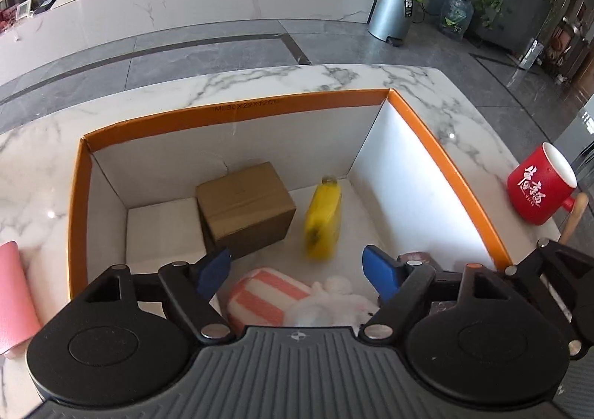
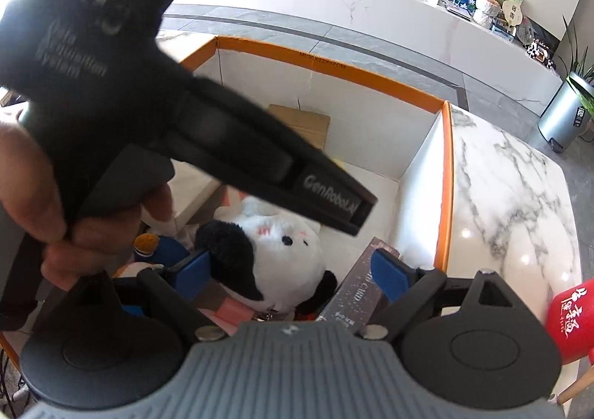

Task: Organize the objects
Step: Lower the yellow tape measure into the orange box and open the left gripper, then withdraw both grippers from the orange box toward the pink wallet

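Plainly, we see our left gripper [image 1: 299, 272] with its blue fingers [image 1: 380, 272] spread wide and nothing between them, hovering over the near end of the orange-rimmed box [image 1: 237, 112]. Just beyond the fingertips, at about twelve o'clock, a yellow bottle [image 1: 323, 220] shows motion-blurred inside the box, apart from both fingers; we cannot tell whether it rests on the floor. At eleven o'clock from the gripper, a brown carton [image 1: 247, 209] sits near the far wall. Directly beneath the jaws lies a pink-and-white striped pouch [image 1: 263, 298] next to something white and fluffy. Outside the box, at two o'clock on the marble table [image 1: 479, 110], a red mug [image 1: 540, 187] lies tipped on its side, and at nine o'clock a pink item [image 1: 15, 292] rests at the frame's edge.

Our right gripper [image 2: 293, 272] is also released, fingers apart, low over the same box's near right corner. Between its fingers sits a black-and-white plush toy [image 2: 276, 252], and we cannot tell whether either finger touches it. A dark, speckled flat box [image 2: 358, 289] leans at the right finger [image 2: 388, 276]. At ten o'clock the body of the left gripper crosses this view, held by our left hand [image 2: 48, 211]. The brown carton appears past it at twelve o'clock, and the red mug at three o'clock.
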### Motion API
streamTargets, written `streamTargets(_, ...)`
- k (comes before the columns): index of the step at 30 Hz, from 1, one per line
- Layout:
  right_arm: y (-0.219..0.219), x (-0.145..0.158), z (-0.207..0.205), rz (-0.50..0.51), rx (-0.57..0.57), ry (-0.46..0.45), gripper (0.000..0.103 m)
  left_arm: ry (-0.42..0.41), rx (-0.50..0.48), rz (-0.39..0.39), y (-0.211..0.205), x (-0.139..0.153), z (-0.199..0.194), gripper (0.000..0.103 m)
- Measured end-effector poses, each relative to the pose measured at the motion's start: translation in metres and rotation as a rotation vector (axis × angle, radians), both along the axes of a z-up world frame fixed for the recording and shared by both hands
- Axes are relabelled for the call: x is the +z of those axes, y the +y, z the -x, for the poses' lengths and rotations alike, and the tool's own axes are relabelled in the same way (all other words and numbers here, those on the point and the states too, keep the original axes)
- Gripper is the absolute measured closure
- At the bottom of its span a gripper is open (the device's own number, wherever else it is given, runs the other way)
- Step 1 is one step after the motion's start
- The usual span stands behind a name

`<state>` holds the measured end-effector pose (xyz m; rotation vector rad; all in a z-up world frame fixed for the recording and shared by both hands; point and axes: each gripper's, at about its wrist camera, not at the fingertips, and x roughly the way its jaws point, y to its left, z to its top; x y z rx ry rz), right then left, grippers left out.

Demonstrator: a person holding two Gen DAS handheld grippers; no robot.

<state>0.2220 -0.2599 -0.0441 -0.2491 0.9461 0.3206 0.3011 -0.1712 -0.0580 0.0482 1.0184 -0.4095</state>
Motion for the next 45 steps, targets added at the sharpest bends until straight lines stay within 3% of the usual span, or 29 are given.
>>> streamTargets(8,0.004,-0.002,0.003,0.020,0.007,0.005,0.006,-0.010,-0.010,0.003,0.014,0.011,0.012,0.009)
streamTargets(11,0.003,-0.001,0.003,0.009,-0.003,0.012,0.006,-0.014,-0.028,0.058,0.023,0.022,0.023,0.010)
streamTargets(16,0.006,0.010,0.010,-0.013,-0.009,-0.010,0.006,-0.120,-0.018,-0.043,0.034,0.046,0.053,0.009)
streamTargets(28,0.056,0.064,0.044,-0.023,0.167,-0.154,0.005,-0.237,0.140,-0.120,0.115,0.078,0.112,0.008)
streamTargets(38,0.116,0.082,0.058,-0.184,0.283,-0.187,0.001,-0.228,0.388,-0.130,0.216,0.061,0.141,0.008)
streamTargets(41,0.130,0.083,0.058,-0.254,0.290,-0.171,0.001,-0.254,0.392,-0.137,0.237,0.056,0.146,0.008)
streamTargets(45,0.149,0.072,0.057,-0.259,0.245,-0.195,0.001,-0.265,0.408,-0.146,0.256,0.049,0.149,0.008)
